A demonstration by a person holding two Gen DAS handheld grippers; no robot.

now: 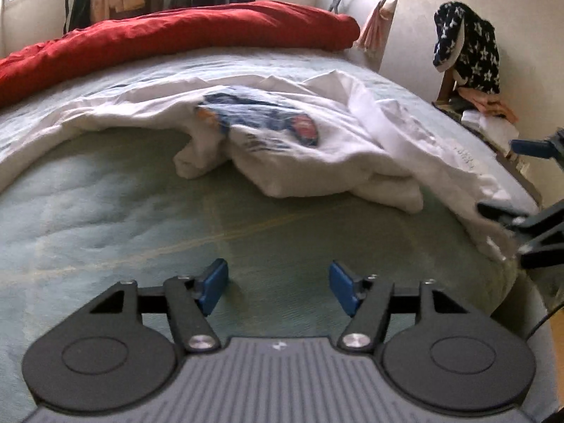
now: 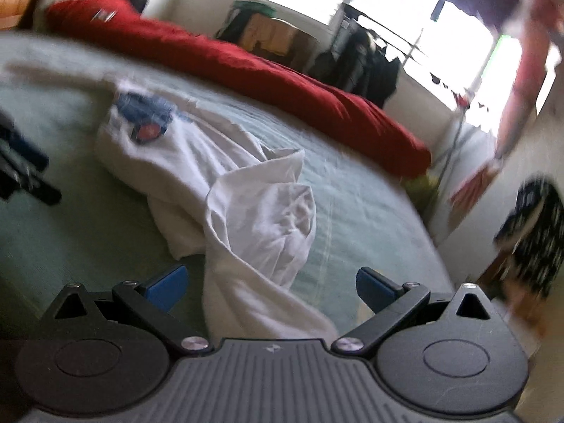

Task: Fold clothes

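A: What are the fingers doing?

B: The left gripper (image 1: 278,287) has its blue pads spread with nothing between them, only bare bedcover (image 1: 105,211) below. The right gripper (image 2: 271,287) stands wide too; a tail of the white T-shirt (image 2: 218,183) runs between its pads, but neither pad presses on it, so it holds nothing.

A: And the shirt itself?

B: Crumpled in the middle of the bed, nearer than the red duvet (image 1: 176,31) along the far side. The blue and red print lies on its left part in the right wrist view, and a twisted end trails near, toward the right gripper.

A: How will it handle?

B: I'd judge it light, limp cotton: it will sag, drag and bunch, not slide stiffly. Pinch a hem or shoulder edge, not the thick mound.

A: Which way does it run?

B: Its long axis seems to go from the printed part, far left, to the trailing end, near right. Which end is the collar, I cannot tell.
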